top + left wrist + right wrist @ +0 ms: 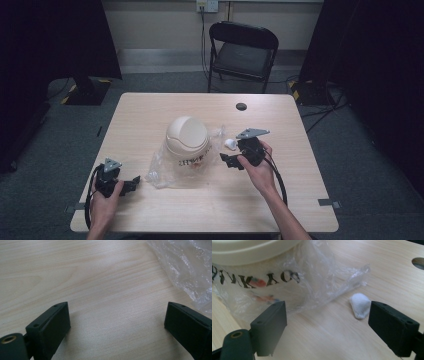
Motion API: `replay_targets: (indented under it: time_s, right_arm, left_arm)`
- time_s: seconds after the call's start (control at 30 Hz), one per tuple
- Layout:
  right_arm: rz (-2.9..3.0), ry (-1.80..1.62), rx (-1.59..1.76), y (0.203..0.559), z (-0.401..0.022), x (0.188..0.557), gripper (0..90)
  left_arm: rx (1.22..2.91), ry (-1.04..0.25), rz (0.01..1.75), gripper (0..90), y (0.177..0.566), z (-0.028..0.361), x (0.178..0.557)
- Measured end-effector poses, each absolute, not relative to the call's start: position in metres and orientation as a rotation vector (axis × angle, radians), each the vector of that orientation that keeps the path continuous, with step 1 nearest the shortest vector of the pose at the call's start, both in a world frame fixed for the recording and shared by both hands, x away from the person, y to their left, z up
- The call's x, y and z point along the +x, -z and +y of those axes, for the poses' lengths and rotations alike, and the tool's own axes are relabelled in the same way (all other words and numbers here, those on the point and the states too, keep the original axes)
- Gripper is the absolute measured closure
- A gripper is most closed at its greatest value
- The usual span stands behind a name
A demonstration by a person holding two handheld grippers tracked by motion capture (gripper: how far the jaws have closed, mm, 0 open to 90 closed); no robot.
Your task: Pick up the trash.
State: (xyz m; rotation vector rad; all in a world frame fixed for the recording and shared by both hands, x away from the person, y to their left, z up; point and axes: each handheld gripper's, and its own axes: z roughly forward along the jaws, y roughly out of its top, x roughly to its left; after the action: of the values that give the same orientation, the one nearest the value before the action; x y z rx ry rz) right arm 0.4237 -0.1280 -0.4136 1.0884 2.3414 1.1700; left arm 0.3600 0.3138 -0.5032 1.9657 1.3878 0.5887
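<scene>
A cream domed bin stands mid-table inside a crumpled clear plastic bag with printed letters. A small white wad lies on the wood just right of the bag. My right gripper hovers to the right of the bin, pointing left, open and holding nothing. In the right gripper view the bag and bin lie ahead of my right gripper, and the wad sits beyond the right jaw. My left gripper rests open near the table's front left; in its own view my left gripper has bare wood between the jaws.
A round cable hole sits in the table at the back. A black folding chair stands behind the table. The bag's edge reaches the upper right of the left gripper view.
</scene>
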Motion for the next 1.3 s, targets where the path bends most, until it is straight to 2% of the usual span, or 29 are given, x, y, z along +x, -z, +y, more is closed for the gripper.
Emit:
replay_targets:
  time_s: [0.63,1.3]
  right_arm:
    - [2.336,-1.276,0.956,0.367,-0.08,0.453,14.8]
    - [2.374,-1.28,1.005,0.39,-0.063,0.479,13.2]
  left_arm:
    - [1.965,-0.588,1.388,6.0,0.503,0.314,0.36]
    - [1.966,-0.587,1.388,6.0,0.503,0.314,0.36]
